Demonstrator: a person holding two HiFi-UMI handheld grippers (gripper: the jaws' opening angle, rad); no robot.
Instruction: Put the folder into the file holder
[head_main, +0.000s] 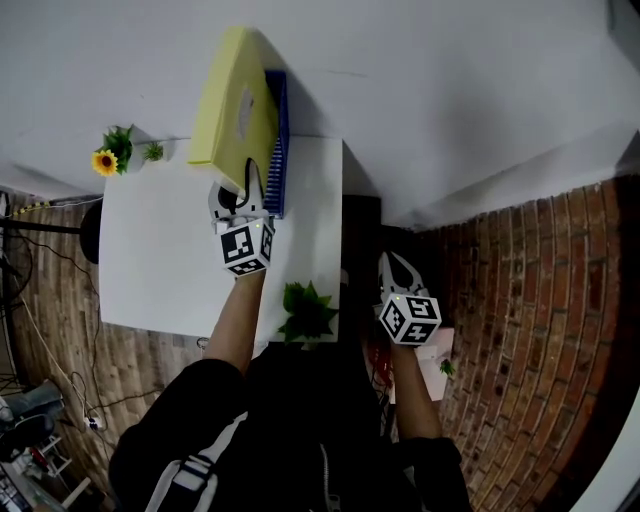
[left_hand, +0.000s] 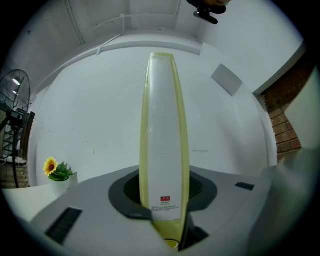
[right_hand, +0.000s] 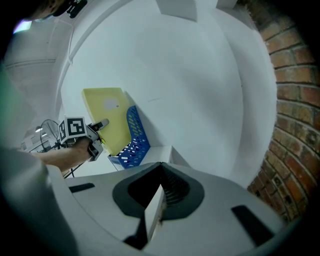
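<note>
A yellow folder (head_main: 235, 105) stands upright at the table's far edge, with my left gripper (head_main: 240, 200) shut on its near lower edge. In the left gripper view the folder (left_hand: 162, 140) shows edge-on, its white spine label rising between the jaws of the left gripper (left_hand: 165, 220). The blue mesh file holder (head_main: 277, 140) stands right beside the folder, against the wall. From the right gripper view the folder (right_hand: 107, 120) leans just left of the holder (right_hand: 134, 140); whether its bottom edge is inside I cannot tell. My right gripper (head_main: 398, 275) hangs off the table's right side, shut and holding nothing.
The white table (head_main: 160, 260) bears a small sunflower pot (head_main: 110, 155) at its far left corner and a green plant (head_main: 308, 312) at its near right edge. A white wall runs behind, with a brick wall (head_main: 520, 300) to the right. A fan (left_hand: 15, 100) stands at the left.
</note>
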